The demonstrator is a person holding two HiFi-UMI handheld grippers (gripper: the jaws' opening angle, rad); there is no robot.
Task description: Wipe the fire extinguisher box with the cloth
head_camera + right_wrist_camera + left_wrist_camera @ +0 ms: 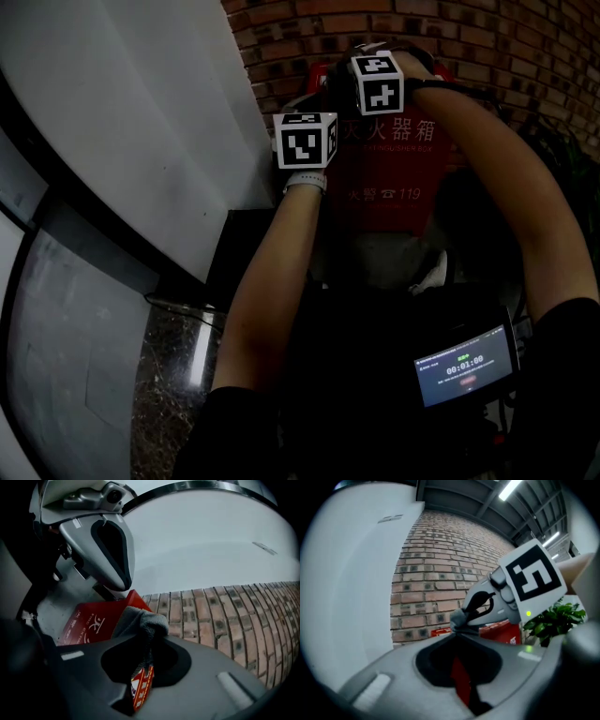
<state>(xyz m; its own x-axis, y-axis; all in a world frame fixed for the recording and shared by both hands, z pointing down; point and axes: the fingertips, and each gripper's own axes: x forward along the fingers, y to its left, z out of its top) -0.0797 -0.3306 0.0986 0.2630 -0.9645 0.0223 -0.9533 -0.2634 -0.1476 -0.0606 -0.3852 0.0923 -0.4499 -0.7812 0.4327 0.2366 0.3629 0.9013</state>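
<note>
My right claw (149,634) pinches the grey cloth (143,619) at the red fire extinguisher box (394,178) top, upper centre of frame — left claw (457,631) closed just beside. Best I press flat and sweep slowly.

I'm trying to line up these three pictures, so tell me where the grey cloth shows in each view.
Head view: the cloth cannot be made out.
Left gripper view: cloth at the centre, just beyond the jaw tips.
Right gripper view: cloth at the centre, pinched in the right gripper.
Shared landmark: the red fire extinguisher box, seen in all three views.
</note>
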